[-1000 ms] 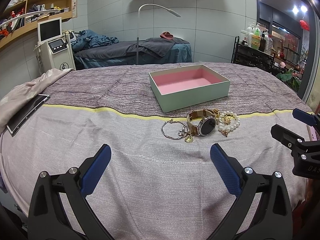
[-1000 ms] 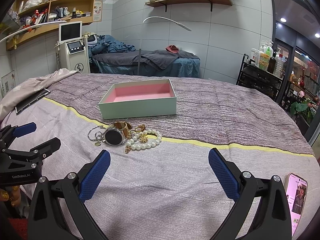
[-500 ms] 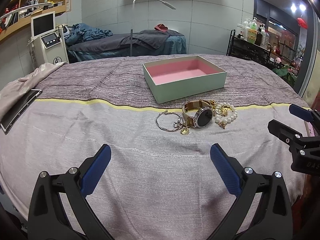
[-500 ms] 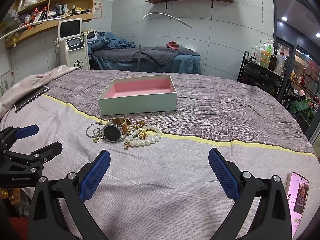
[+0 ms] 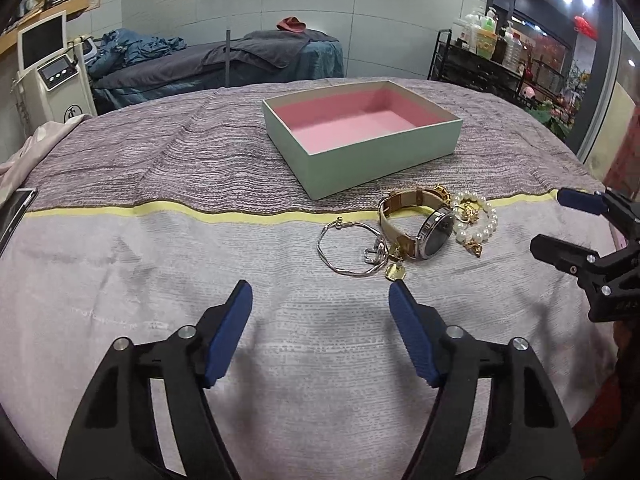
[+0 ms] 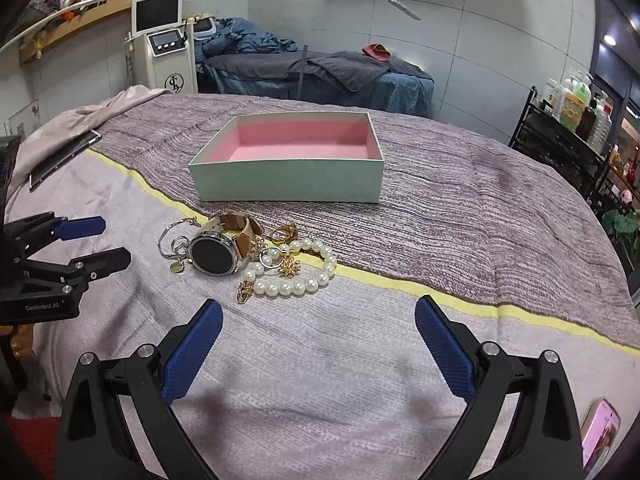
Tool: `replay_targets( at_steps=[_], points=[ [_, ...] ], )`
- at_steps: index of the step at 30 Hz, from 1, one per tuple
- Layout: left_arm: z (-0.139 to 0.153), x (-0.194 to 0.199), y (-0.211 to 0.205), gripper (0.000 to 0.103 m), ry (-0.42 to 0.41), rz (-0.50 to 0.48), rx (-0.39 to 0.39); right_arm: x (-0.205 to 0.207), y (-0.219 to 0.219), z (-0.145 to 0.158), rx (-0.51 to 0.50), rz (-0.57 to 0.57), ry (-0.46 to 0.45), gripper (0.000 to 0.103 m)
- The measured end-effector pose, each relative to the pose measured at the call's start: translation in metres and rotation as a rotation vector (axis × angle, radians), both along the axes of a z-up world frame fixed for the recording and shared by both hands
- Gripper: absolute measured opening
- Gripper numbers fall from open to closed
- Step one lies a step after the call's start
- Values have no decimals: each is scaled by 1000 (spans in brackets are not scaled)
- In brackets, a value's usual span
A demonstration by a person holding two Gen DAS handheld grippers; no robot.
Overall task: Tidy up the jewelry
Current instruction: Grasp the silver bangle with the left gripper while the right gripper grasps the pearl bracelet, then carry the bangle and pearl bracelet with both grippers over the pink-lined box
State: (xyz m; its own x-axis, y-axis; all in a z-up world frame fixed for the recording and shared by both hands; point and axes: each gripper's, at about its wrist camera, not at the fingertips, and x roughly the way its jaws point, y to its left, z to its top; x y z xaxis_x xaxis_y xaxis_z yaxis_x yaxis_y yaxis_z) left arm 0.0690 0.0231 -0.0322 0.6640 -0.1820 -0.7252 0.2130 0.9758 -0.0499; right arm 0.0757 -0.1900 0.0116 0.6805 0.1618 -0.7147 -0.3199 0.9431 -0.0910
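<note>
A pile of jewelry lies on the bed cover in front of a pale green box with a pink inside. The pile holds a silver bangle, a watch with a tan strap and a pearl bracelet with gold pieces. My left gripper is open and empty, just short of the bangle. My right gripper is open and empty, just short of the pearls.
A tablet lies on a beige cloth at the bed's left edge. A phone lies near the right front edge. A treatment bed, a machine with a screen and a bottle rack stand behind.
Both grippers have moved forward and down toward the jewelry pile. The left jaws have narrowed somewhat. Nothing has been picked up.
</note>
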Motion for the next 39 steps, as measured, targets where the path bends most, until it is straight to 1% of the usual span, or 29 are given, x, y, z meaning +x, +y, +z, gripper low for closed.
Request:
replay_targets(
  at_steps=[1, 2, 3, 5, 7, 9, 10, 11, 12, 15, 16, 18, 20, 21, 23, 25, 26, 29, 30, 32, 35, 39],
  points=[
    [-1, 5, 1, 61, 7, -7, 9, 4, -1, 0, -7, 0, 6, 85],
    [-2, 10, 3, 57, 11, -9, 8, 9, -4, 1, 1, -5, 13, 81],
    [-3, 16, 7, 49, 20, -6, -3, 12, -7, 2, 15, -12, 20, 80],
    [-5, 29, 14, 39, 48, -3, -38, 24, -11, 1, 29, -36, 43, 73],
    [-6, 41, 15, 35, 71, -23, -53, 33, -8, -3, 16, -38, 61, 69],
    [-9, 50, 9, 30, 84, -46, -29, 42, -2, -7, 7, -31, 79, 58],
    [-11, 55, 6, 29, 93, -55, -25, 47, 0, -9, 3, -39, 95, 55],
    [-12, 59, 4, 29, 104, -64, -25, 51, 1, -11, 2, -46, 110, 48],
    [-14, 63, 2, 28, 114, -73, -28, 55, 1, -13, 3, -52, 120, 45],
    [-19, 74, -4, 28, 132, -94, 2, 68, 3, -19, -20, -78, 151, 41],
    [-21, 76, -7, 28, 137, -100, 17, 70, 3, -21, -23, -79, 161, 37],
    [-23, 80, -11, 28, 139, -114, 45, 75, 4, -26, -31, -81, 178, 33],
    [-23, 82, -17, 28, 145, -131, 76, 77, 7, -27, -44, -78, 175, 31],
    [-23, 82, -20, 28, 146, -146, 104, 76, 9, -28, -57, -71, 170, 28],
    [-22, 82, -23, 28, 151, -160, 125, 74, 13, -29, -75, -53, 162, 23],
    [-22, 82, -26, 20, 152, -175, 133, 73, 15, -30, -76, -38, 161, 16],
    [-22, 81, -28, 14, 150, -182, 128, 72, 16, -30, -72, -29, 161, 11],
    [-22, 81, -32, 5, 145, -184, 127, 69, 19, -29, -86, -14, 141, 9],
    [-21, 81, -32, 4, 144, -185, 124, 68, 20, -28, -80, -9, 135, 9],
    [-20, 79, -32, 3, 138, -187, 114, 63, 19, -23, -52, 7, 117, 9],
    [-15, 72, -27, 3, 116, -180, 70, 56, 19, -9, -30, 26, 70, 9],
    [6, 60, -18, 3, 71, -188, 12, 43, 18, 18, 14, 70, 22, 9]
  ],
)
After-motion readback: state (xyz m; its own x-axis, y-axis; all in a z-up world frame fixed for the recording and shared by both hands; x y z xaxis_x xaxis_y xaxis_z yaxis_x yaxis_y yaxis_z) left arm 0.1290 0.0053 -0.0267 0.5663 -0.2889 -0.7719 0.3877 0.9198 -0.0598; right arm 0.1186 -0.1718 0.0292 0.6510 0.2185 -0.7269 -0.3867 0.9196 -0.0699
